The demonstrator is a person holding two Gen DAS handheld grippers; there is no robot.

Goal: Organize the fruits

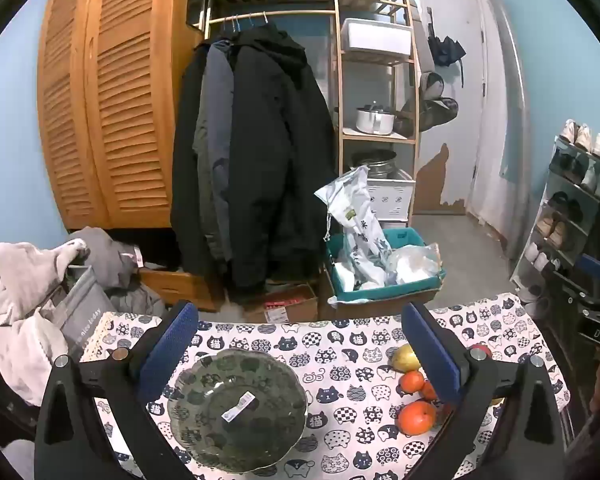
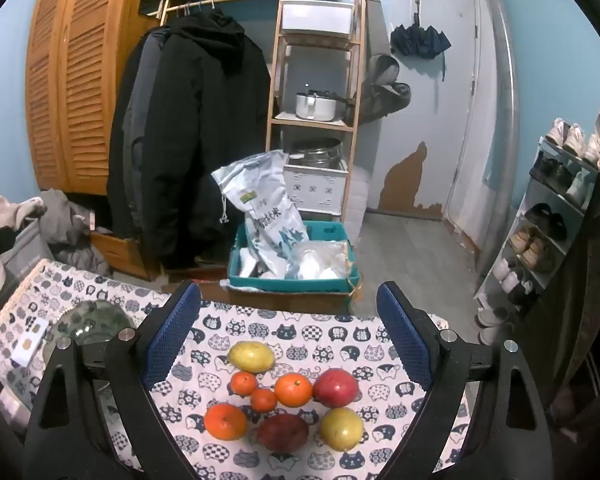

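Note:
A green glass bowl (image 1: 236, 408) with a label inside sits on the cat-print tablecloth (image 1: 340, 344). My left gripper (image 1: 300, 354) is open and empty above it. To its right lie oranges (image 1: 417, 417) and a yellow fruit (image 1: 405, 359). In the right wrist view, several fruits lie in a cluster: a yellow fruit (image 2: 251, 356), oranges (image 2: 294, 389), a red apple (image 2: 335, 387), a dark red fruit (image 2: 283, 432) and a yellow apple (image 2: 341, 429). My right gripper (image 2: 290, 340) is open and empty above them. The bowl (image 2: 94, 322) shows at left.
A teal crate (image 2: 292, 272) with bags stands on the floor beyond the table's far edge. Dark coats (image 1: 252, 152) hang behind. A pile of clothes (image 1: 28, 300) lies left of the table. A shoe rack (image 2: 548, 220) stands at right.

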